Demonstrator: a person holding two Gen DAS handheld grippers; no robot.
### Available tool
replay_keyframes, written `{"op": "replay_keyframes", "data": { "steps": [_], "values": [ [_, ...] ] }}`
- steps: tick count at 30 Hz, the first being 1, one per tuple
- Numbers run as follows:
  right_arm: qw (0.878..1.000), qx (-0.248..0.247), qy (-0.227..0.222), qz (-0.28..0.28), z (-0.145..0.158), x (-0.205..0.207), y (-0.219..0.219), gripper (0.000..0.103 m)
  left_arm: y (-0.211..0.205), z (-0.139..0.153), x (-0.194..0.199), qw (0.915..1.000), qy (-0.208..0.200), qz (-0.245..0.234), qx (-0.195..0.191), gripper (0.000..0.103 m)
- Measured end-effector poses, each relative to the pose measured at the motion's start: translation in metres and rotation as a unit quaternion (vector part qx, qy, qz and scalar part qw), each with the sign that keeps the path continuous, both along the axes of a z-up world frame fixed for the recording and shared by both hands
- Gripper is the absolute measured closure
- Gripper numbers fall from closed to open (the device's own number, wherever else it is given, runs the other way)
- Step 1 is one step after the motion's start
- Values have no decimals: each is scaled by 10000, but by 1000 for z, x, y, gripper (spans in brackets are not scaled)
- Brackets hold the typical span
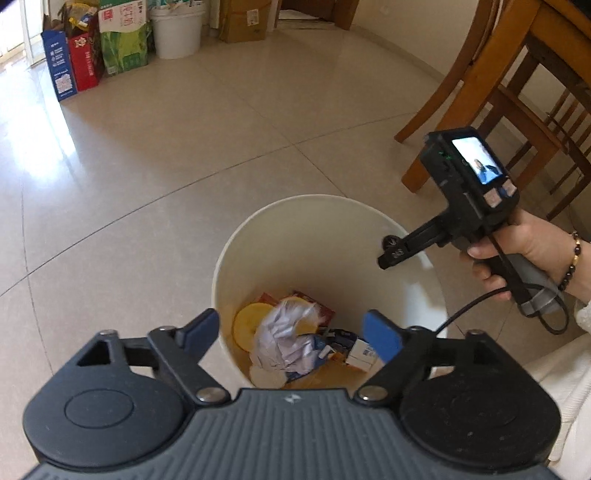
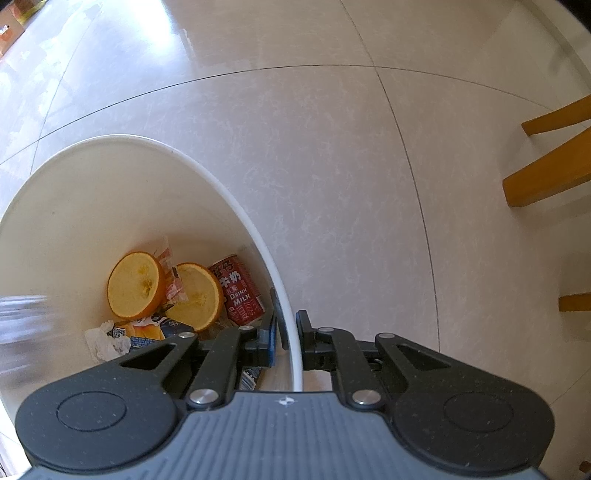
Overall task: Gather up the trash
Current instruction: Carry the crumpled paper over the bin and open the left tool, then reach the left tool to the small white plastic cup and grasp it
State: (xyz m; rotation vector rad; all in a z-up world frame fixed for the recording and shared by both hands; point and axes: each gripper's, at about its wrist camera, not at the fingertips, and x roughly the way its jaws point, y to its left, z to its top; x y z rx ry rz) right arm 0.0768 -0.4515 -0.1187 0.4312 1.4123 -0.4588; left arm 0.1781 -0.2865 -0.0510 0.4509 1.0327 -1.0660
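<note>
A white trash bin (image 1: pixel 295 200) stands on the tiled floor. In it lie a crumpled bluish-white wrapper (image 1: pixel 284 339), orange halves (image 2: pixel 135 291), a red milk can (image 2: pixel 240 291) and small cartons (image 1: pixel 364 352). My left gripper (image 1: pixel 290 321) hangs open over the bin's mouth, nothing between its blue pads. A hand holds my right gripper (image 1: pixel 388 254) at the bin's right rim. In the right wrist view the right gripper (image 2: pixel 291 328) is shut on the bin's rim (image 2: pixel 110 138), one finger inside the wall and one outside. A pale blur (image 2: pixel 22 325) crosses the left edge there.
A wooden chair and table (image 1: pixel 480 92) stand close to the right of the bin, with chair legs (image 2: pixel 546 177) near the right gripper. Bags and boxes (image 1: pixel 88 59) and a white bucket (image 1: pixel 177 29) line the far wall. Open tiled floor lies between.
</note>
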Motion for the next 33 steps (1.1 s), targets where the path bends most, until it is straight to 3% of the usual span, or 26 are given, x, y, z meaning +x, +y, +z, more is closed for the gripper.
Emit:
{"op": "replay_keyframes", "data": {
  "steps": [6,12,18,22,25,33],
  "values": [
    [10000,-19,4,42,0,-1,1,91,27,-6,27,9984,-23,570,48,8],
    [10000,-51,17,51,0,0,3,90,81,-29,71,9868,-10,1615,115,7],
    [9999,-107,60,60,-1,3,6,90,144,-74,120,9614,21,2730,331,7],
    [9999,-119,62,72,-2,3,6,90,183,-111,148,9356,436,3486,362,7],
    [9998,-152,72,111,-2,3,7,90,196,-135,164,9235,669,3741,524,7],
    [9995,-246,111,174,-3,4,10,89,189,-181,194,9258,382,3642,940,7]
  ]
}}
